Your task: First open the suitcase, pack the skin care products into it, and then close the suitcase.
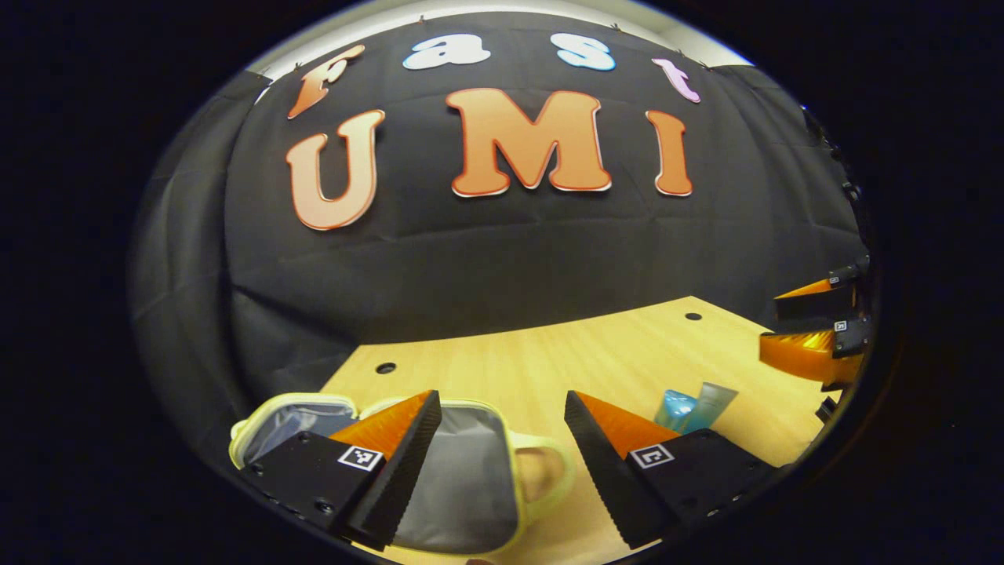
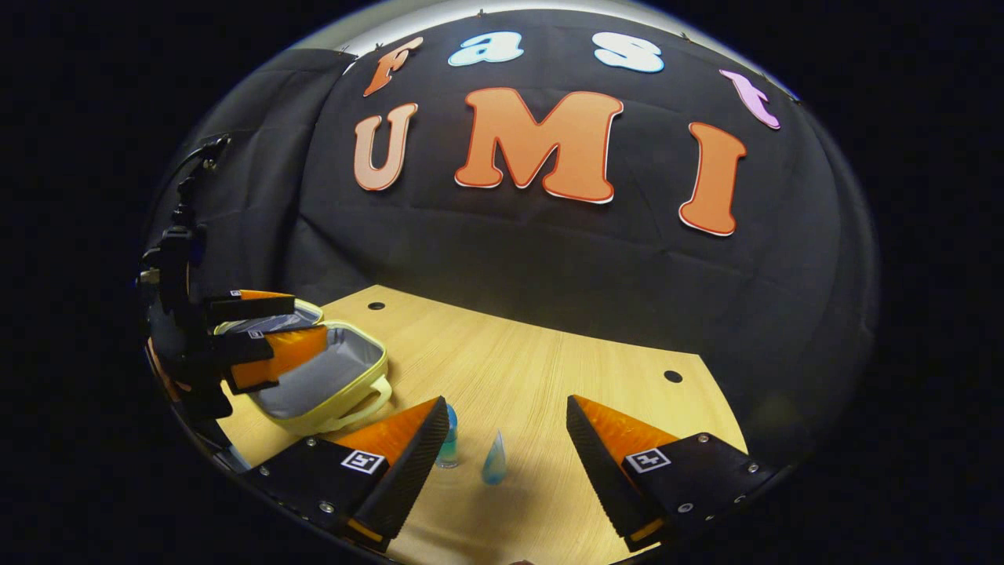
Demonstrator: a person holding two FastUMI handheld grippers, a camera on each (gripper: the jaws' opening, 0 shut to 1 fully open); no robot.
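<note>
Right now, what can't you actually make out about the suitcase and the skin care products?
- Suitcase: left gripper view, its near part is cut off by the edge and by the left gripper.
- Tube and bottle: right gripper view, too small to identify; the bottle is partly behind a finger.
- Suitcase far half: right gripper view, hidden behind the left gripper.

A black cloth wall [image 1: 502, 251] hangs in soft folds and creases behind a pale wood-grain tabletop [image 1: 549, 361], closing off the back of the booth and wrapping round its sides in both the left gripper view and the right gripper view. The tabletop [image 2: 533, 369] carries small round dark holes near its far corners — one hole [image 1: 385, 367] to the left, another hole [image 1: 692, 316] to the right — and its back edge meets the cloth. Above the cloth's top edge a strip of pale wall [image 1: 486, 9] catches the light — the rest of the booth stays dim.
</note>
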